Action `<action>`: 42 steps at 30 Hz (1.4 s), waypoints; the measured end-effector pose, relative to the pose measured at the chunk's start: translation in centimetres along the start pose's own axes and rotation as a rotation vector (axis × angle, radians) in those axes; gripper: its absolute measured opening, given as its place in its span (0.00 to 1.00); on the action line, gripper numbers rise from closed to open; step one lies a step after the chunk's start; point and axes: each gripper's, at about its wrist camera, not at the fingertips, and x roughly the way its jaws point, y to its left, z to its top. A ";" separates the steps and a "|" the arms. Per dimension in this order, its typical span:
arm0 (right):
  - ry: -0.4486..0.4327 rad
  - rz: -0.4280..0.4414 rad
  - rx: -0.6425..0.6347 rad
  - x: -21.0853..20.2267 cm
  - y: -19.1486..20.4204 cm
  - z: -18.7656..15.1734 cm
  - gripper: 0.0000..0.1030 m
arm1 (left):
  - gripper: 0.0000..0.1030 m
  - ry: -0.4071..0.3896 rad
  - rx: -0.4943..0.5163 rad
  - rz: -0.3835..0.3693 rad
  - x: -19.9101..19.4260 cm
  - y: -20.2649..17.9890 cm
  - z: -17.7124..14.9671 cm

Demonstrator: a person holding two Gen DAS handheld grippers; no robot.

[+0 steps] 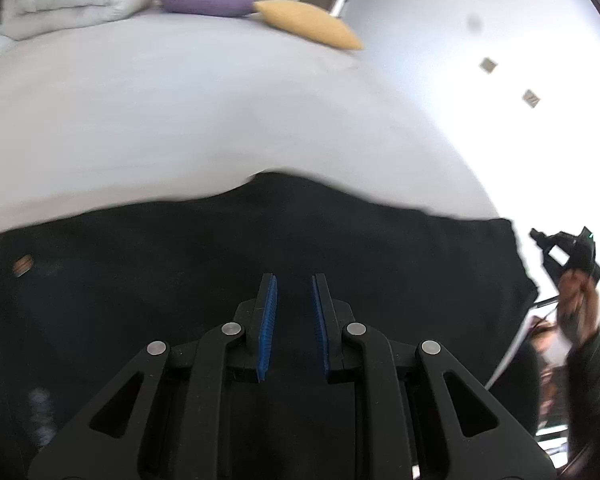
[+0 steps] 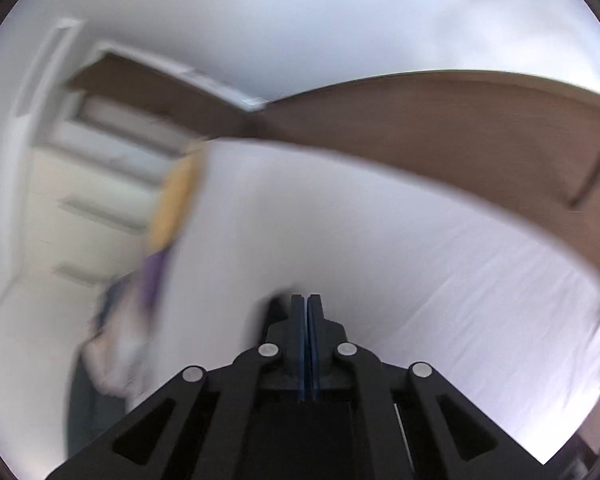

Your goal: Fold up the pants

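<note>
Left gripper [image 1: 294, 280] sitting right over the black pants [image 1: 220, 264], blue pads [image 1: 269, 320] spread apart with a clear gap and nothing pinched between them. Basically parked above the middle of the fabric, pointing toward the far edge where black meets the white bed sheet [image 1: 180, 112].

Pants spread flat across the near side of the bed, long axis running left to right across the left wrist view, so crosswise to the way the fingers point. Small brown patch [image 1: 22, 266] off on the left part, maybe a waistband label, hard to say for sure. Right end of the cloth finishing in a corner just beside the right gripper [image 1: 564, 250], seen way out at the edge of that view with a hand wrapped around it.

Right gripper [image 2: 306, 298] in its own view: pads pressed flat together, no gap. A dark smudge right beside the fingertips, possibly fabric, too blurry to call. Whole view smeared and aimed out over bare sheet.

Purple pillow [image 1: 206, 0] and yellow pillow [image 1: 308, 24] up at the far end, well apart from the pants.

Best guess for the next move: left gripper nearer the middle, right one nearer that end corner.
</note>
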 end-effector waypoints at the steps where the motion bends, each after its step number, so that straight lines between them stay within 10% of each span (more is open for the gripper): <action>1: 0.060 0.054 -0.047 1.3 2.1 -2.2 0.05 | 0.16 0.012 0.018 -0.045 1.0 -1.5 0.7; 6: 0.475 0.175 -0.198 12.1 9.2 -15.7 0.05 | 0.16 0.111 0.043 -0.214 7.3 -5.6 1.0; 10: 0.609 0.093 -0.135 16.7 6.1 -19.9 0.00 | 0.16 0.138 0.042 -0.214 8.6 -3.5 -0.6; 19: 0.294 0.083 0.025 11.5 -0.8 -10.0 0.00 | 0.16 0.012 -0.116 -0.155 2.2 13.0 0.1; 27: 0.047 -0.030 0.005 4.8 -5.1 -1.5 0.00 | 0.16 -0.018 -0.067 -0.096 -2.6 19.3 -0.2; 30: -0.024 -0.078 0.061 0.5 -7.3 0.8 0.02 | 0.16 -0.029 -0.035 0.013 -4.5 20.2 -0.9; 35: -0.117 -0.147 -0.011 -7.0 -6.0 0.4 0.58 | 0.16 -0.072 -0.025 0.143 -6.5 16.6 -2.0; 42: -0.067 -0.129 0.085 -10.9 -6.9 -4.3 0.60 | 0.16 -0.103 -0.105 -0.032 -4.0 7.5 -4.3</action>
